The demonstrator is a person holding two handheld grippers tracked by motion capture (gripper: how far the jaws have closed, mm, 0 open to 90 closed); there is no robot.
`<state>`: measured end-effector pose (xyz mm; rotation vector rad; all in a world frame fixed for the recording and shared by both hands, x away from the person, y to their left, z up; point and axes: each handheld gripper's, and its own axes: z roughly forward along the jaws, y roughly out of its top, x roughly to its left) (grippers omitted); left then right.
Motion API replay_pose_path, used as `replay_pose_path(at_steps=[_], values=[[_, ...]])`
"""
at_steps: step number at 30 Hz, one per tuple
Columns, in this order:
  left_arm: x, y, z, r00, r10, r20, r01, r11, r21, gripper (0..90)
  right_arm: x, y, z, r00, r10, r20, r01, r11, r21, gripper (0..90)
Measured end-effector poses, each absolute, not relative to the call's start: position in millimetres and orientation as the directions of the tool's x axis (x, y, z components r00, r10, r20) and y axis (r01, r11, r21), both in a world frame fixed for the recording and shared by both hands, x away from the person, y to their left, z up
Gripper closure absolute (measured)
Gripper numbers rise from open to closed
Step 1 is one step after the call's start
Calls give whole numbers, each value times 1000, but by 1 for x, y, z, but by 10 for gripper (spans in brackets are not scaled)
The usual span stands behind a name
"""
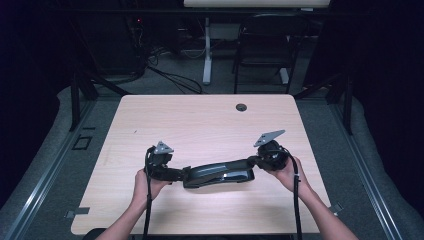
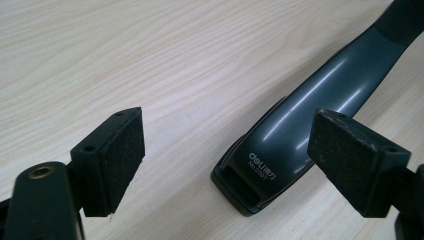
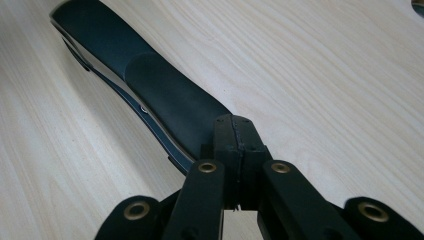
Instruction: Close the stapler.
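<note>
A long dark grey stapler [image 1: 220, 174] lay on the pale wooden surface [image 1: 200, 120], in the lower middle of the high view, its long axis running left to right across the frame between the two hands. The right gripper [image 1: 256, 161] was at the stapler's right-hand end; in the right gripper view its jaws were pressed together with no gap, seemingly resting on the matte handle end [image 3: 170, 97], though whether they pinched any of it could not be told. The left gripper [image 1: 181, 173] stood at the opposite end with its jaws spread wide. In the left gripper view the branded nose of the stapler [image 2: 260, 170] lay just ahead of them, between the two pads but nearer the right-hand pad [image 2: 350, 155], and angled away toward the upper right of the frame. The left jaws looked best placed for the coming grasp: the nose lay partly inside their opening, so a short push forward would likely bracket it.
</note>
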<state>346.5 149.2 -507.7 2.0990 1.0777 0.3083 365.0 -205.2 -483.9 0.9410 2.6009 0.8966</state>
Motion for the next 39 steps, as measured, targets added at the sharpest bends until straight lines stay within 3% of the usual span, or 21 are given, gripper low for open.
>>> replay_pose_path(at_steps=[39], values=[[350, 157, -507, 585, 800, -133, 613, -329, 719, 132, 368, -202, -493, -765, 644, -22, 519, 636, 570, 900]])
